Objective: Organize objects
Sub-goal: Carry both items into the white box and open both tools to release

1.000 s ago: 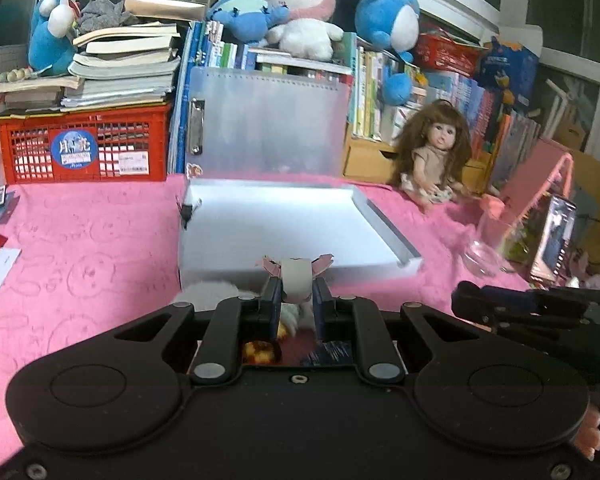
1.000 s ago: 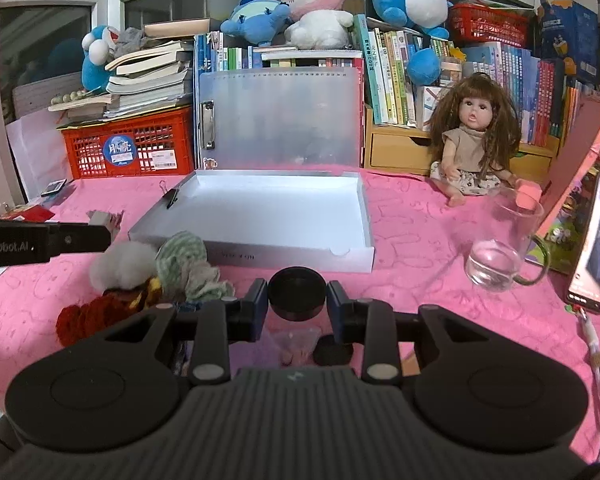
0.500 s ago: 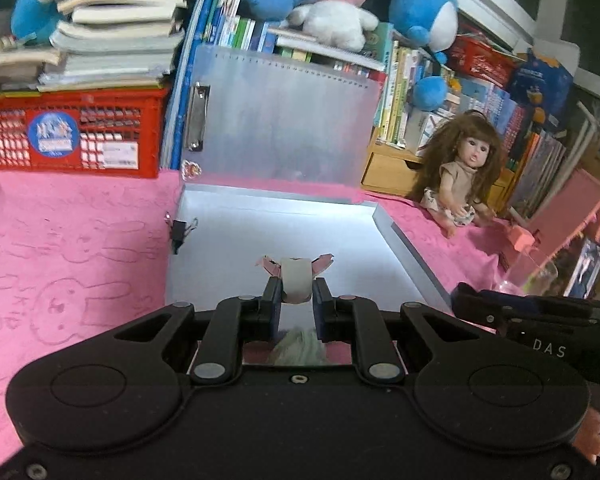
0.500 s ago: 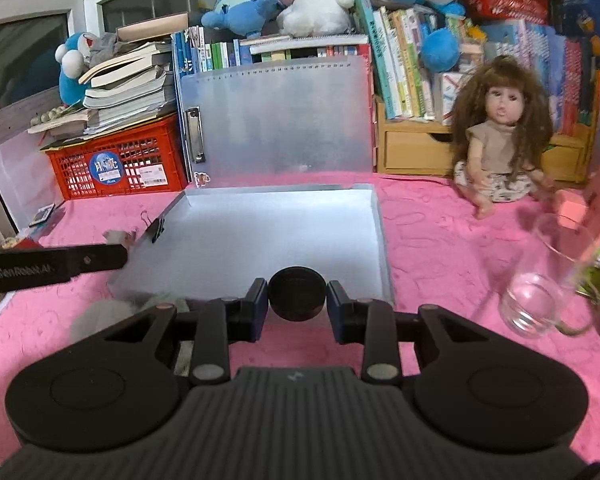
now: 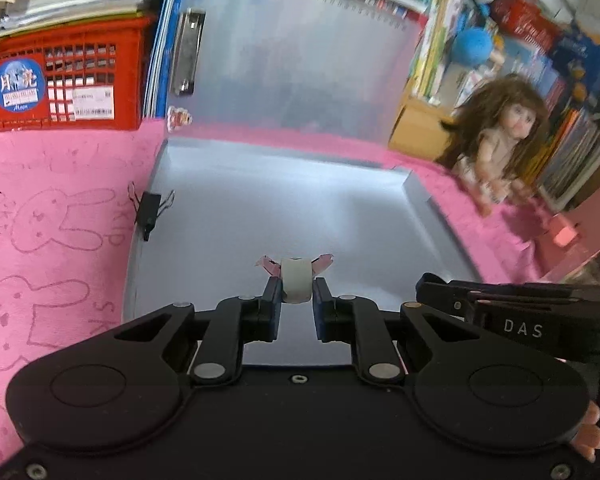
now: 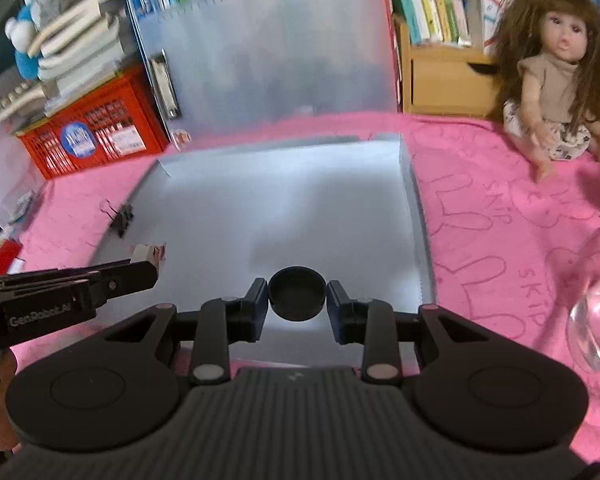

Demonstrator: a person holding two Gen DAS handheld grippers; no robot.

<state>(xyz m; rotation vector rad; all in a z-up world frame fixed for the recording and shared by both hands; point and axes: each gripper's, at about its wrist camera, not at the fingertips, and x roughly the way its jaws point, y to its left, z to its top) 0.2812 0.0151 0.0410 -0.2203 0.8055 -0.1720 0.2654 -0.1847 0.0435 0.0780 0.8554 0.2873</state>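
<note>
A shallow grey open box (image 5: 292, 216) lies on the pink cloth, also in the right wrist view (image 6: 284, 208). My left gripper (image 5: 296, 300) is shut on a small white roll with pink paper ends (image 5: 296, 284), held over the box's near part. My right gripper (image 6: 297, 300) is shut on a round black cap (image 6: 297, 298), held over the box's near edge. The left gripper shows in the right wrist view (image 6: 140, 276), the right gripper in the left wrist view (image 5: 500, 300).
A black binder clip (image 5: 150, 214) grips the box's left wall. A doll (image 6: 556, 64) sits at the right, a clear glass (image 6: 598, 320) near the right edge. A red basket (image 5: 56, 84), the box's raised lid (image 5: 296, 60) and books stand behind.
Both grippers have moved forward and up over the open box with their objects. The yarn and plush items on the cloth have passed out of view below.
</note>
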